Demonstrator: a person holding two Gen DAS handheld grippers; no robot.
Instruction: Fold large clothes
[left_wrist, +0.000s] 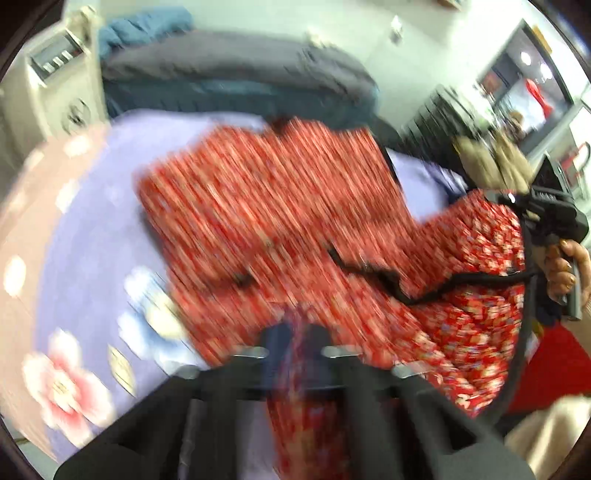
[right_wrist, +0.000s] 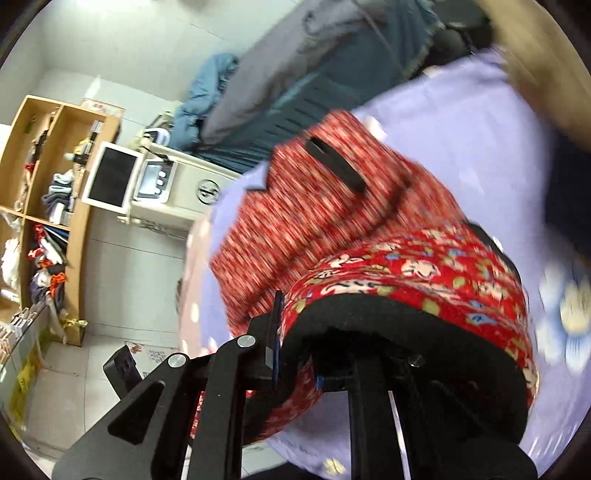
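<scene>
Setting: a lived-in home room, likely a bedroom. Bed with lilac floral sheet (right_wrist: 461, 155) and heaped grey quilt (left_wrist: 229, 66); wooden shelf unit (right_wrist: 51, 206) crammed with clothes and oddments; white cabinet (right_wrist: 192, 192) bearing a small screen; pale tiled floor (right_wrist: 122, 295).

I see one red garment (left_wrist: 280, 206), busy small floral print in white, pink and green, black trim along its edge (left_wrist: 373, 273), black lining showing where the cloth rolls over (right_wrist: 388, 314). A black slit-like pocket opening (right_wrist: 336, 166) sits on the upper part. Most of it lies spread on a lavender bedspread with big flowers (left_wrist: 85, 236), part of it doubled over in a step-like layer. Near edge is lifted off the bed at two spots, bunched and draped, hanging in a curved fold. Heavy blur over the far part; print there reads as streaks.
</scene>
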